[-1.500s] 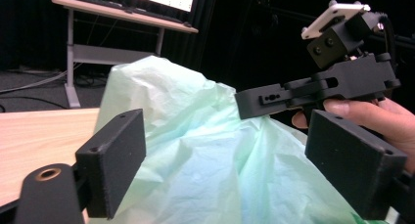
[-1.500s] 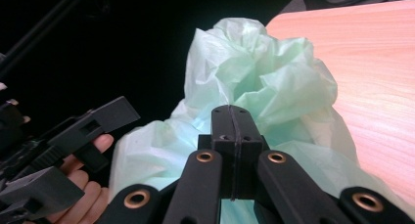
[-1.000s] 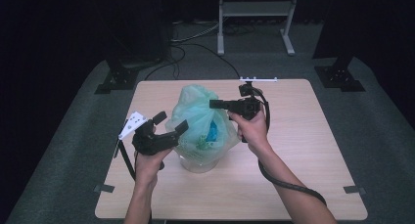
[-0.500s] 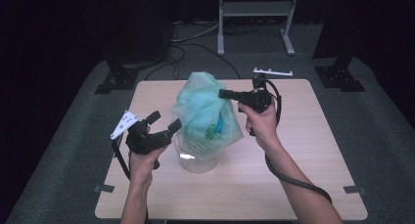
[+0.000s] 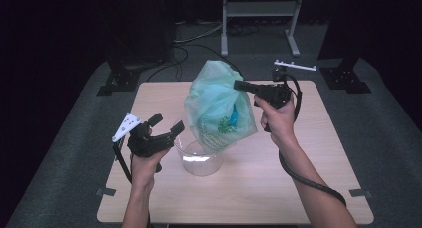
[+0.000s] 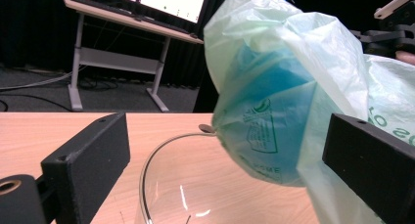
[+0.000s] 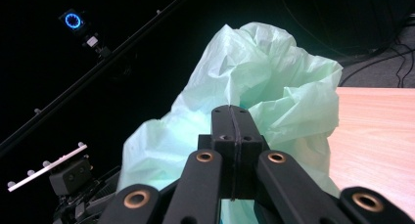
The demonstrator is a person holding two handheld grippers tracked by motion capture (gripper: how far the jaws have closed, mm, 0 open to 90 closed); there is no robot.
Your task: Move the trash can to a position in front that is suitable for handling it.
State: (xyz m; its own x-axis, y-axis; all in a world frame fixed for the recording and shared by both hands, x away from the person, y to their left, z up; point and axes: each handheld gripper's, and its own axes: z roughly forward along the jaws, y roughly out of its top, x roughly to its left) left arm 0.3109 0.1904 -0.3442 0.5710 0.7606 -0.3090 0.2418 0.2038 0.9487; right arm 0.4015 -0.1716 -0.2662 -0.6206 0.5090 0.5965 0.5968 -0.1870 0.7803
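Two grippers worked over the wooden surface (image 5: 308, 188). At the left, the left gripper (image 5: 166, 130) sat low near the near-left part, its jaws spread wide with nothing between the pads, pointing right toward a clear glass bowl (image 5: 199, 161) just beside it. The bowl stood near the middle of the surface, and in the left gripper view its rim (image 6: 161, 150) curved between the two jaws. Above and slightly right of the bowl hung a pale green plastic bag (image 5: 219, 108) with something blue inside, its bottom clear of the rim. Farther right, the right gripper (image 5: 241, 85) had its jaws pressed together on a fold of the bag's upper part (image 7: 264, 87), holding it up.
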